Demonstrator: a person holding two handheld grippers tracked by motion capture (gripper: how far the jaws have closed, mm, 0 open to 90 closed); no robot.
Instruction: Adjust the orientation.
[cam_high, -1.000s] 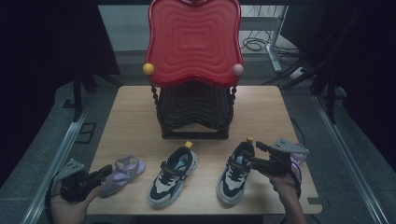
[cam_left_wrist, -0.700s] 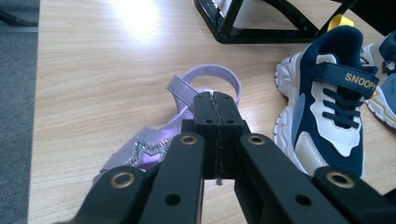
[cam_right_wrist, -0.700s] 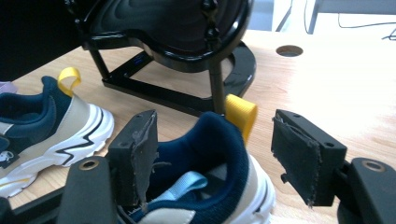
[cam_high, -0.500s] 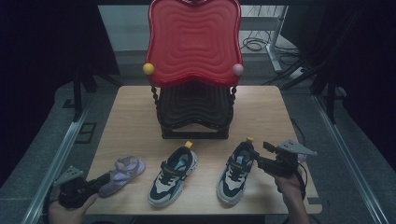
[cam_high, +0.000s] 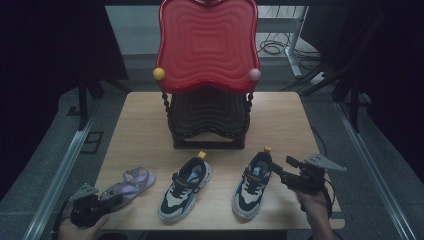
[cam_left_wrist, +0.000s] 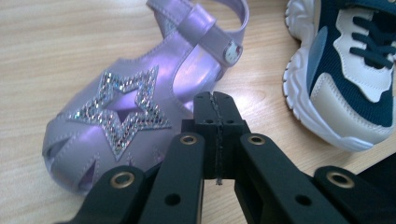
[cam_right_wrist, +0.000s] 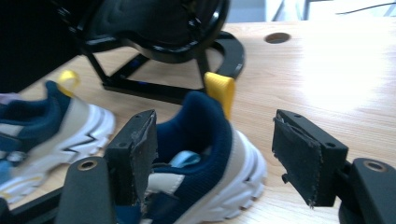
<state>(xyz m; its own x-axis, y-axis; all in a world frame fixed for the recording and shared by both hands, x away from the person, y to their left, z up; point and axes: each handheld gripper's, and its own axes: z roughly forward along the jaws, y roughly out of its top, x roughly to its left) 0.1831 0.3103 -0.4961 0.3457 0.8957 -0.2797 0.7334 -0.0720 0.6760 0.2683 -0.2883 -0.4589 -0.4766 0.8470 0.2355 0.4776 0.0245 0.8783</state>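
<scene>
Although each line below starts with a label, the order ran from biggest thing to smallest.

Table (cam_high: 140, 125): it carried everything, with three shoes set along the near edge, probably so both hands could reach them.
Rack (cam_high: 209, 65): a red wavy shelf sat over a darker one at the far middle, likely where the shoes were meant to go; its top was cut off in the high view.
Right sneaker (cam_high: 254, 183): it lay near the right side, heel and yellow loop pointing at the rack.
Left sneaker (cam_high: 186, 187): it lay between the other two, apart from both.
Sandal (cam_left_wrist: 135, 93): purple with a glitter star, it lay at the left, toe toward the person.
Right gripper (cam_right_wrist: 219, 163): jaws stood apart around the right sneaker's heel, not pressing it, seemingly lined up for a grab.
Left gripper (cam_left_wrist: 216, 112): jaws were together on nothing, tip just over the sandal's side; whether it touched I could not tell.
Hidden: both forearms ran off the bottom edge, and the room around was too dark to read.
</scene>
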